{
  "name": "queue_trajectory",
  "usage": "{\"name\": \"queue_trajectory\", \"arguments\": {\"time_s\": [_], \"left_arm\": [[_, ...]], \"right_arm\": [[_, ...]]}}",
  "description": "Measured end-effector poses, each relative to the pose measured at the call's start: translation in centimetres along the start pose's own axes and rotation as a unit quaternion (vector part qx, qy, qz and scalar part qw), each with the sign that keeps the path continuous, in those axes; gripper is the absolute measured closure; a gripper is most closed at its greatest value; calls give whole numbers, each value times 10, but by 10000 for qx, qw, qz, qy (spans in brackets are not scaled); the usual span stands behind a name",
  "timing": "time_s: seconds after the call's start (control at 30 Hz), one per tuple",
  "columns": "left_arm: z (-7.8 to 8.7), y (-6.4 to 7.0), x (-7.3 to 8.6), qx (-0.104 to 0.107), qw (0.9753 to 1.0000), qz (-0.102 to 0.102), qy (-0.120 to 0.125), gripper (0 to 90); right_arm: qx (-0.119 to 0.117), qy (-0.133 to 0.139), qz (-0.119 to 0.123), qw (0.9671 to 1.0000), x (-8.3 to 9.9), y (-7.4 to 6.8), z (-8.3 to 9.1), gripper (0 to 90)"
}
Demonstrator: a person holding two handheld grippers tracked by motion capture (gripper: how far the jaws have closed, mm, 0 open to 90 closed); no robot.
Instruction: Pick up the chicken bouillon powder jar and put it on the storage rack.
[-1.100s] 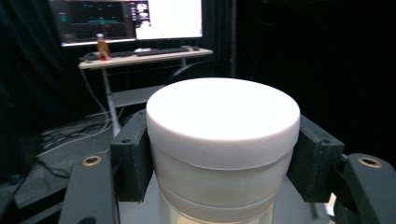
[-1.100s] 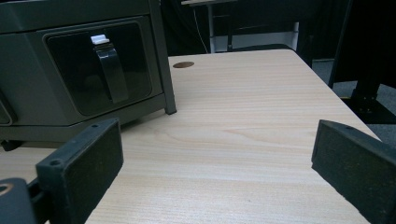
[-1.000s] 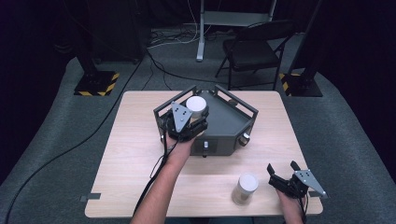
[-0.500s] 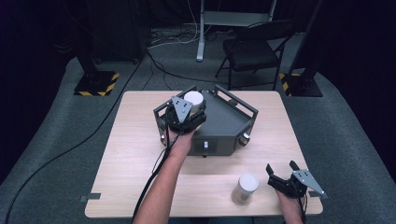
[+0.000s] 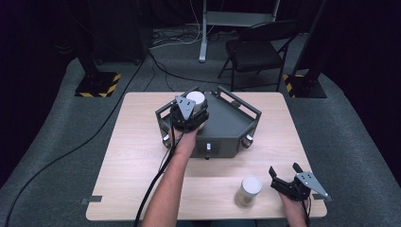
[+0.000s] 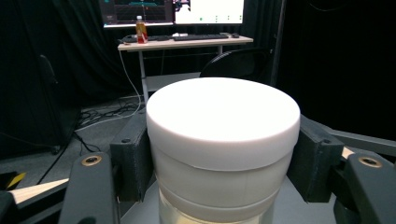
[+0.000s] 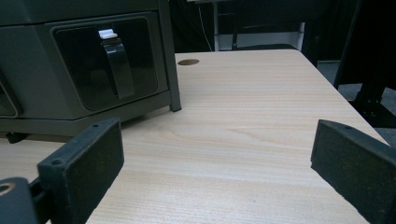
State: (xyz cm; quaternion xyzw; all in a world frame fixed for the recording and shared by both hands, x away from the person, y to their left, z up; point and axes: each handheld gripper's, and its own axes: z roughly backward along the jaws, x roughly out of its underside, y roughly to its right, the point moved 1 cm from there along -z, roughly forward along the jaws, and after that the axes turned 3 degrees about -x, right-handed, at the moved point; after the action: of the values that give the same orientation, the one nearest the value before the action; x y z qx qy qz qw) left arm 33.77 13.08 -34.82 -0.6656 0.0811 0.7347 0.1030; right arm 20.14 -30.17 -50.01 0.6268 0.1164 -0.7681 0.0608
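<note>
The left gripper (image 5: 191, 113) clamped 1 white-lidded jar (image 6: 223, 149) over the grey box's (image 5: 227, 125) top, not yet set down by the look of it. A 2nd jar (image 5: 248, 191) waited in front of the box, beside the right gripper (image 5: 287, 182), jaws wide apart. 2 jars, 1 box.

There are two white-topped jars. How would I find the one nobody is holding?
Start at the grey machine in the middle of the wooden table, then come toward the near edge, right of middle. The free jar stands there alone beside the open right gripper. Its twin sits clamped in the left gripper up on the machine.
</note>
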Motion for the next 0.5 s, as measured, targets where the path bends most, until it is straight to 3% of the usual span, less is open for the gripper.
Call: {"name": "queue_trajectory", "arguments": {"time_s": [0.5], "left_arm": [[-7,-1,3,-10,10000,19,-49,332]], "right_arm": [[-76,46,-136,9999,1,6,1,10]]}}
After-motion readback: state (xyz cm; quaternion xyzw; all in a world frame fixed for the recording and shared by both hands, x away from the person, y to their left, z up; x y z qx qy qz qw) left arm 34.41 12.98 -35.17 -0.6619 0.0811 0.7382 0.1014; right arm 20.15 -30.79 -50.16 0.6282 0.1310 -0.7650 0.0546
